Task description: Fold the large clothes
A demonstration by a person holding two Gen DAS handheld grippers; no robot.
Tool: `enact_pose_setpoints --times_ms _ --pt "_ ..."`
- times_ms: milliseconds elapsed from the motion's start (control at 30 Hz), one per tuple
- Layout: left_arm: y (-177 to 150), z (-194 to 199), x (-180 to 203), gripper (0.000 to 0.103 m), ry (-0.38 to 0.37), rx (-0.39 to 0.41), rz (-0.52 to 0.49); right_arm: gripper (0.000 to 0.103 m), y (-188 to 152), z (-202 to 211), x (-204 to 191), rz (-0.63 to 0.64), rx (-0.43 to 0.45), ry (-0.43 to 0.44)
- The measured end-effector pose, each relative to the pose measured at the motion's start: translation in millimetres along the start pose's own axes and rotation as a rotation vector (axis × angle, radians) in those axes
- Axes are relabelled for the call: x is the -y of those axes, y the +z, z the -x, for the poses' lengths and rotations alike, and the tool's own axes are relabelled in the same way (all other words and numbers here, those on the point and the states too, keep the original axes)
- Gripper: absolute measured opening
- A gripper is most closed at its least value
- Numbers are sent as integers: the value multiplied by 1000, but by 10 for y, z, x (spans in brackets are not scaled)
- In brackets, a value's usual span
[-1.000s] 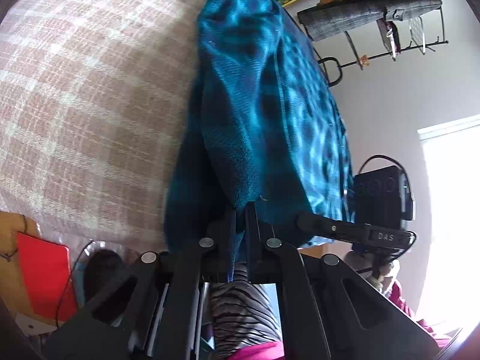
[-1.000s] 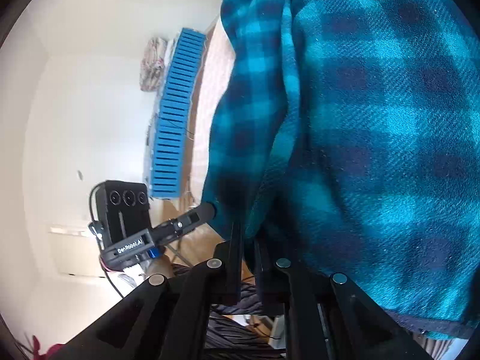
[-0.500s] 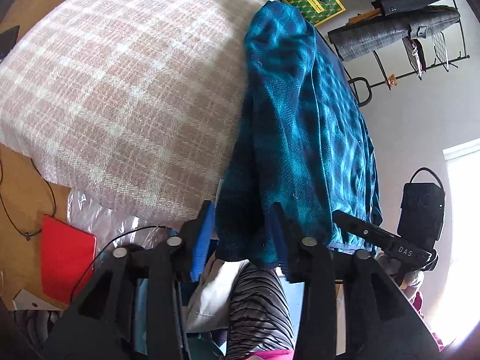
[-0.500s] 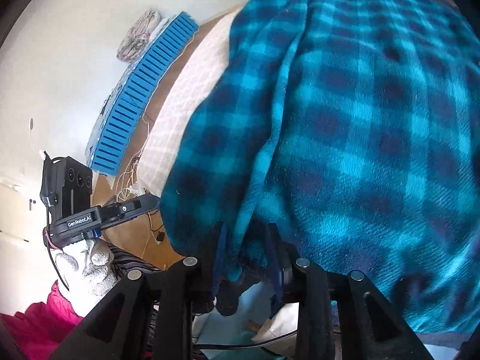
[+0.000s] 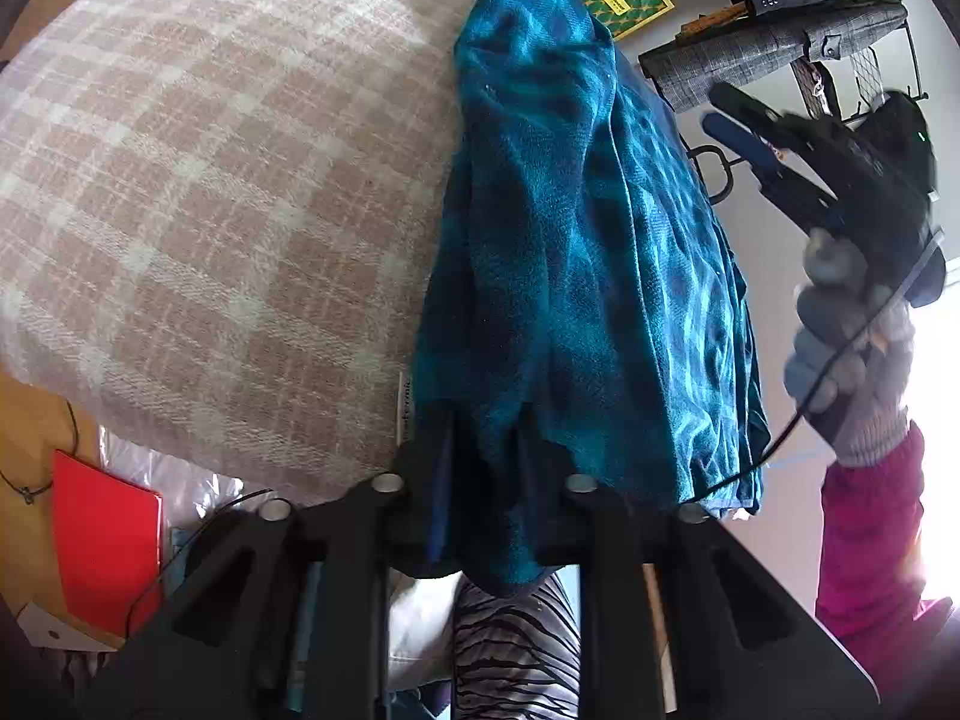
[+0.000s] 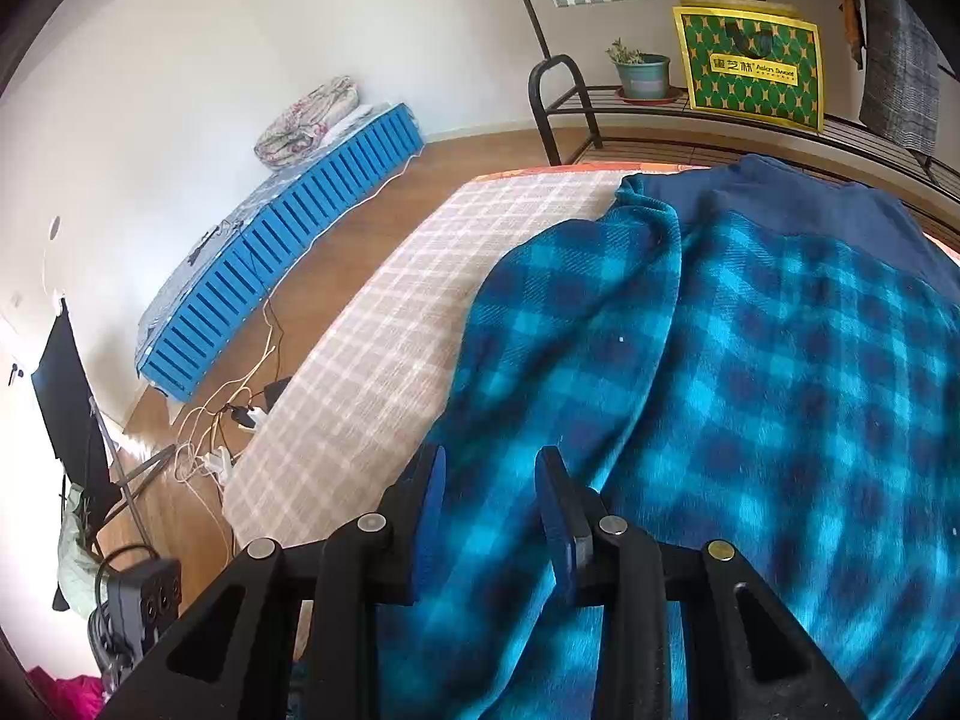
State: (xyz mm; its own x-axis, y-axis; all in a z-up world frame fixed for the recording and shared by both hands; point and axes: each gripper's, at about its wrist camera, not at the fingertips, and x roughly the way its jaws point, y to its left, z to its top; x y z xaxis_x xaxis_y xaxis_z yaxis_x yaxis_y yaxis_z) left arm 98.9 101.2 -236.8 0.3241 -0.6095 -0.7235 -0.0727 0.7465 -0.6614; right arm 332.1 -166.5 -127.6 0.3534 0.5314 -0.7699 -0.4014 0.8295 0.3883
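Note:
A large blue-and-teal plaid fleece garment [image 5: 576, 228] lies folded lengthwise on a bed with a pink-and-white checked cover [image 5: 198, 180]. My left gripper [image 5: 483, 450] is open at the garment's near end, and fabric hangs loose between its fingers. My right gripper [image 6: 489, 486] is open above the garment [image 6: 690, 372], apart from the cloth, near its left folded edge. In the left wrist view the right gripper [image 5: 810, 162] is raised in a gloved hand to the right of the garment.
A clothes rack [image 5: 798, 42] with hanging garments and a green-and-yellow bag [image 6: 747, 69] stand behind the bed. A blue slatted pallet [image 6: 282, 252] and cables [image 6: 228, 414] lie on the wooden floor. A red folder [image 5: 102, 540] lies beside the bed.
Both grippers were shut on the garment's edge one second ago and have opened. The garment has dropped onto the bed. The right gripper has lifted up and away.

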Motion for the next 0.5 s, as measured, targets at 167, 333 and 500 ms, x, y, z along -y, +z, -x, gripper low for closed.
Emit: enact_pose_setpoints --times_ms 167,333,500 --pt "-9 100 73 6 -67 22 -20 34 388 -621 185 -3 -53 -76" --pt "-24 160 126 6 -56 41 -52 34 657 -1103 474 -95 -107 -143" --pt "-10 178 68 51 -18 70 -33 35 727 -1349 499 -63 -165 -200"
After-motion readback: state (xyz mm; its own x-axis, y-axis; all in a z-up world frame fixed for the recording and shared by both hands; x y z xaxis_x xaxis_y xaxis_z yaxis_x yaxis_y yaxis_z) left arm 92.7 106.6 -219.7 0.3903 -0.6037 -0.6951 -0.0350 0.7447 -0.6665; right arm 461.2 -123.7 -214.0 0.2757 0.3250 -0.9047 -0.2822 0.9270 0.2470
